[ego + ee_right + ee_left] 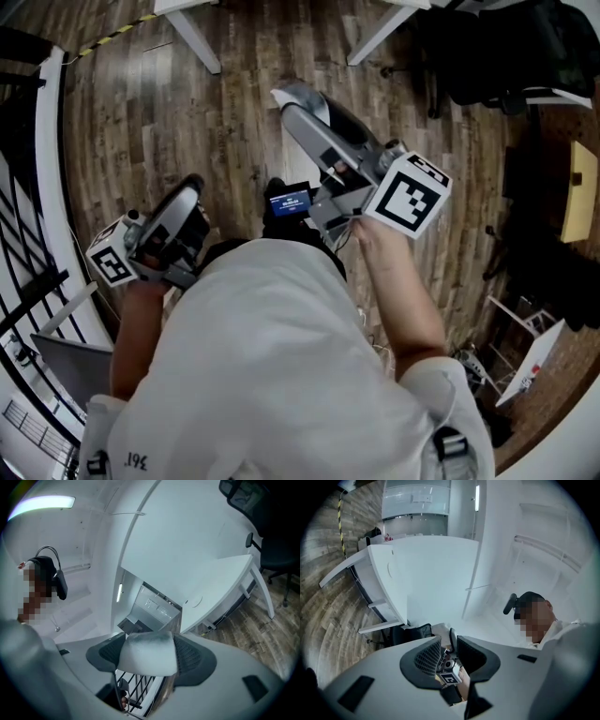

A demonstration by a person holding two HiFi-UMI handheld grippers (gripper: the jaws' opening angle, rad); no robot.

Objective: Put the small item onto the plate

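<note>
Squarely between jaws of the right gripper (149,663), a pale small item (147,652)

A white short-sleeved shirt (272,375); the right tongs (298,101) grey, with black-and-white marker cube (408,195).

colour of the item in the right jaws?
The item is white, grey-smudged at its top edge; best in right gripper view.

Two grippers (left gripper (451,649), right gripper (148,656)), one white block (145,648).
</note>
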